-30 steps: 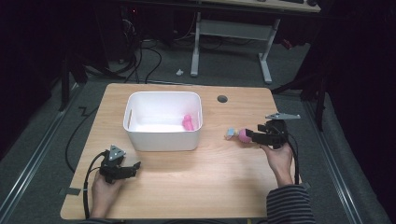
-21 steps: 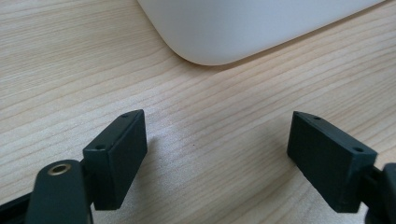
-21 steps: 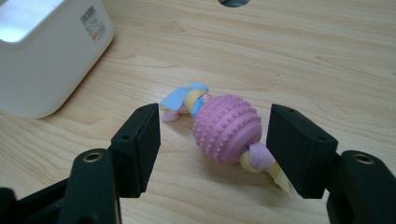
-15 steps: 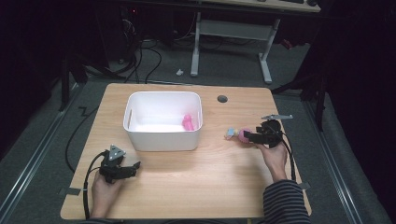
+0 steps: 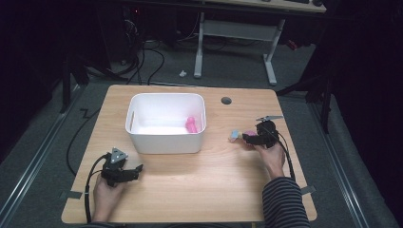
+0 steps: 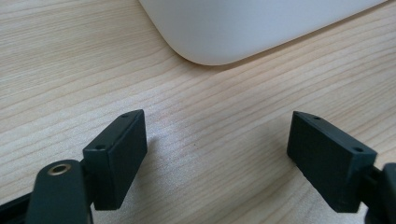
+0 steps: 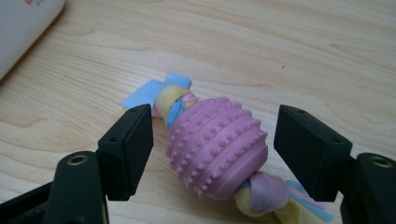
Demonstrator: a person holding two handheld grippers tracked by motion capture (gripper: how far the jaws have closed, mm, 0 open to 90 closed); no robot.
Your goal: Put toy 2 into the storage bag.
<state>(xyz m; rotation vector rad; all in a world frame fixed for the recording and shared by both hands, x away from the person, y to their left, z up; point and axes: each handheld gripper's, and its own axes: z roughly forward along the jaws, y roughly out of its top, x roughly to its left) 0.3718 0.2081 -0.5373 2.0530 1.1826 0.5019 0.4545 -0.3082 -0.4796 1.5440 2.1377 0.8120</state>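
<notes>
At centre right of the high view: right gripper low over the desk, jaws just opening and now spread wide — a pink knobbed toy with knotted pastel cloth strips lies on the wood between them, a gap at either pad. Lower left: left gripper, jaws apart, nothing between — near the white bin.

Your pink studded rubber toy lies on its side on the wooden table, egg-shaped, with rows of small bumps. Knotted strips of blue, yellow and pink cloth stick out of both its ends. In the high view it sits right of the white tub, apart from it.
</notes>
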